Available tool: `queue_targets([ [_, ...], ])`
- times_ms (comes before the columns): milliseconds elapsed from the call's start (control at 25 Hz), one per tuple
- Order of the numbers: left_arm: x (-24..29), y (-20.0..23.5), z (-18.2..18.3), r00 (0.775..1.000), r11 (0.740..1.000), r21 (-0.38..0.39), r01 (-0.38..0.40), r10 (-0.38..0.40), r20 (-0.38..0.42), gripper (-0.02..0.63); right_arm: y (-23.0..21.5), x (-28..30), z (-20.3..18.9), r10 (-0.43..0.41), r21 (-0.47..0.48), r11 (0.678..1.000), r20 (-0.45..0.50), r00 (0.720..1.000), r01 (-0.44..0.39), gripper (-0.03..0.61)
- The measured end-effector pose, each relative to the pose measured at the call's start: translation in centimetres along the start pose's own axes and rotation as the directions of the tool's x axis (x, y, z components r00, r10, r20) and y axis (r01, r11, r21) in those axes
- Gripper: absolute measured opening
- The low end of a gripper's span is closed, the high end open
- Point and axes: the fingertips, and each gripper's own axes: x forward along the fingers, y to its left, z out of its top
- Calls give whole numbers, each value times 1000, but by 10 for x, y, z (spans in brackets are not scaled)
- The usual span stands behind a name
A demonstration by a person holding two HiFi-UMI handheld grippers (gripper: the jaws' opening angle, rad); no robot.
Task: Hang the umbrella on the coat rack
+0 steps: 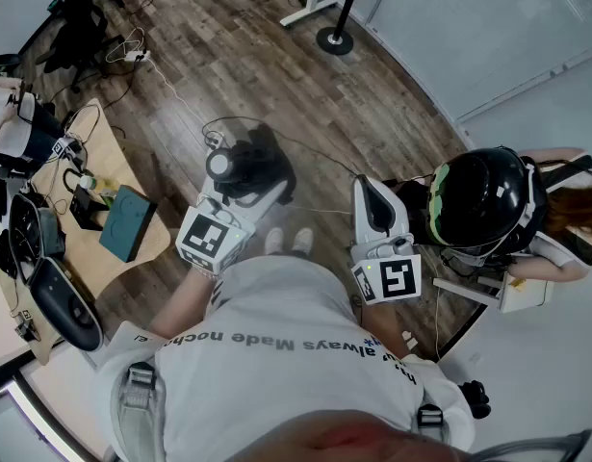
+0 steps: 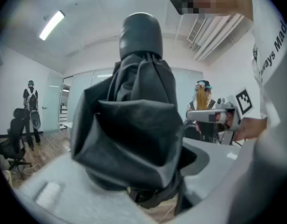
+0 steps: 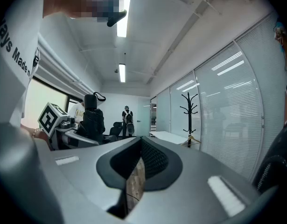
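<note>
- Two grippers are sticking out in front of the person who is holding them, above the wood floor (image 1: 276, 75).
- The left gripper (image 1: 245, 189) is holding the umbrella (image 2: 134, 125). Its jaws are spread wide and are pinching the black folded cloth from both sides.
- The umbrella is all folded up, and its round black end is pointing up in the left gripper view.
- The right gripper (image 3: 133, 178) is carrying nothing. Its jaws are pressing together, and only a thin strip of floor is showing below them.
- The right gripper is sitting to the right of the left one, and the two are not touching.
- The coat rack (image 3: 189, 118) is standing far away on the right, next to the glass wall (image 3: 236, 101) with blinds. It is black, with curvy arms sticking out at the top.
- The umbrella is not hanging on the coat rack yet. The two are well apart.
- A wood table (image 1: 103, 162) is standing on the left, and a teal box (image 1: 128, 221) is lying on it among black things and cables.
- Someone in a black helmet (image 1: 483, 200) is sitting near, on the right.
- Another person (image 2: 31, 108) is standing far off in the room.
</note>
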Motion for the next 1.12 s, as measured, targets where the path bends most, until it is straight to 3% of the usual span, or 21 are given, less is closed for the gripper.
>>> queue_targets([
  [360, 9, 29, -6, 1000, 1000, -7, 2, -2, -2, 287, 0, 35, -8, 8, -15, 1000, -7, 1000, -8, 2],
  [560, 46, 59, -7, 1000, 1000, -16, -7, 7, -9, 287, -30, 70, -15, 4, 2, 1000, -3, 1000, -4, 2],
  [760, 116, 101, -2, 1000, 999, -29, -20, 20, -24, 287, -93, 126, -23, -3, 25, 1000, -6, 1000, 3, 2],
  [1120, 291, 179, 38, 999, 999, -18, -37, 37, -26, 287, -255, 232, -21, 2, 49, 999, -17, 1000, -1, 2],
])
